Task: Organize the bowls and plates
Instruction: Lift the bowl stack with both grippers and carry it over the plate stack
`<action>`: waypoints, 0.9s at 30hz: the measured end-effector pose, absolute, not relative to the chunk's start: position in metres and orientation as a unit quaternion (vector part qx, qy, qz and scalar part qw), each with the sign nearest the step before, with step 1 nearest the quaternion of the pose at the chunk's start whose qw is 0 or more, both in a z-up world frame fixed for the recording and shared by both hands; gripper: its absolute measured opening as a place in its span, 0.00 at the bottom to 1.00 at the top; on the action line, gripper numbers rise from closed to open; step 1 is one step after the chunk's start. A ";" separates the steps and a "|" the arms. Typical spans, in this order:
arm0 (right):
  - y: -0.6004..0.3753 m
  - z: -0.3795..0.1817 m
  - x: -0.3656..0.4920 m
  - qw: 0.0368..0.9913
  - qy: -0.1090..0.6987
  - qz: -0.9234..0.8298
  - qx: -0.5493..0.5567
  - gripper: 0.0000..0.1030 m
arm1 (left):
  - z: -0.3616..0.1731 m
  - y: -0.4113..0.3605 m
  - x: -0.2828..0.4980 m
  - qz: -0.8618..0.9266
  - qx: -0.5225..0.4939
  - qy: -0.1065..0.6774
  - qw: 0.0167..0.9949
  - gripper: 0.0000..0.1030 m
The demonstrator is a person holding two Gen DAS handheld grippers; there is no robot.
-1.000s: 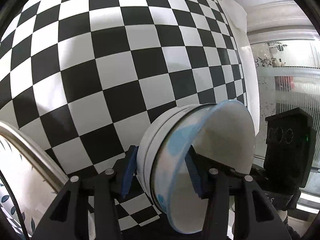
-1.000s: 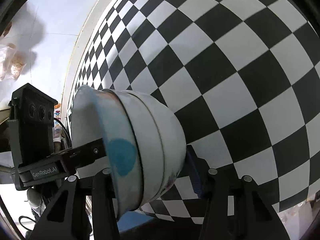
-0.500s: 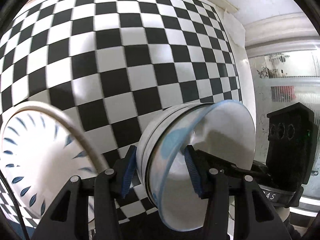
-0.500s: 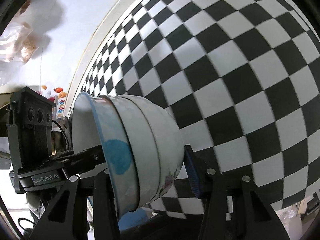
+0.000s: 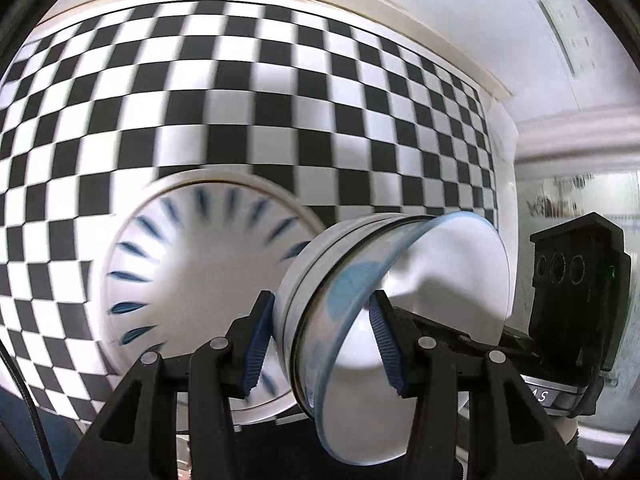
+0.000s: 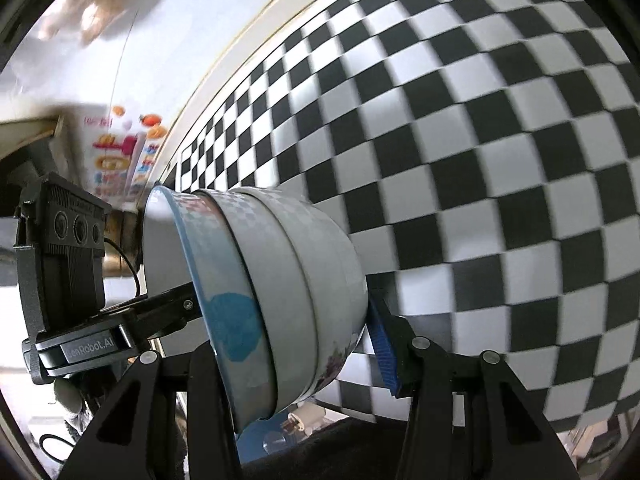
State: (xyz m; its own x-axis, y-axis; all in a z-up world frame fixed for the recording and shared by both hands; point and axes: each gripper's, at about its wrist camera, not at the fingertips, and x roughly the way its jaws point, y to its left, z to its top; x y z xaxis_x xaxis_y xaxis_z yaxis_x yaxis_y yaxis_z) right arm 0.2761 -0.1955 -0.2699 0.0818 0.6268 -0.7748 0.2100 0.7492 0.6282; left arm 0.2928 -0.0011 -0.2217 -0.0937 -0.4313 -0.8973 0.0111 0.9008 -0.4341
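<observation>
Checkered tablecloth (image 5: 240,92) fills most of both views, black and white squares, smeared with motion blur; its far edge meets a pale wall, its near edge is cut off by my fingers.

One plate (image 5: 192,280) lies on the cloth at the left of my left view, white with blue leaf marks round the rim. Its right side is hidden behind the bowls, its near rim behind my left gripper's finger, and the marks are blurred.

Stack of bowls (image 6: 280,292) is held up off the cloth between my two grippers, tipped on its side, just right of the plate. I count three nested: the innermost with a blue rim and blue blotch, two white ones outside it; a fourth I cannot rule out. Small print near the foot of the outer bowl is too blurred to read.

My left gripper (image 5: 320,344) pinches the stack's wall, one blue pad outside, one inside the bowl. My right gripper (image 6: 296,344) pinches the opposite wall; only its outer blue pad shows, the inner finger is hidden behind the bowls. Each view catches the other gripper's black body at the frame edge, partly cut off.

Background clutter at the frame edges is too blurred to make out.
</observation>
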 end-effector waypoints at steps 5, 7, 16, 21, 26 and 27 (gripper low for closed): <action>-0.163 -0.271 0.279 0.656 0.669 0.186 0.296 0.48 | -0.226 0.031 0.286 -0.139 -0.159 0.716 0.665 0.44; -0.152 -0.276 0.280 0.651 0.675 0.195 0.288 0.48 | -0.231 0.039 0.285 -0.128 -0.165 0.717 0.665 0.44; -0.121 -0.293 0.285 0.637 0.693 0.207 0.266 0.48 | -0.246 0.062 0.282 -0.105 -0.182 0.720 0.661 0.44; -0.116 -0.294 0.288 0.636 0.695 0.208 0.263 0.48 | -0.246 0.066 0.284 -0.105 -0.183 0.720 0.662 0.44; -0.113 -0.295 0.292 0.635 0.697 0.210 0.259 0.48 | -0.249 0.069 0.285 -0.102 -0.187 0.721 0.659 0.44; -0.113 -0.295 0.292 0.635 0.697 0.211 0.258 0.48 | -0.250 0.070 0.285 -0.102 -0.188 0.722 0.658 0.44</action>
State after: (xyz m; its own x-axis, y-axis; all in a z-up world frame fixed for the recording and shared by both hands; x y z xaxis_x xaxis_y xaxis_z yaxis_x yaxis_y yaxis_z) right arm 0.2921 -0.1132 -0.2951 -0.0611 0.6267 -0.7768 0.0916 0.7785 0.6209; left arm 0.2847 0.0701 -0.2498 -0.0631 -0.4051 -0.9121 -0.1379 0.9087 -0.3941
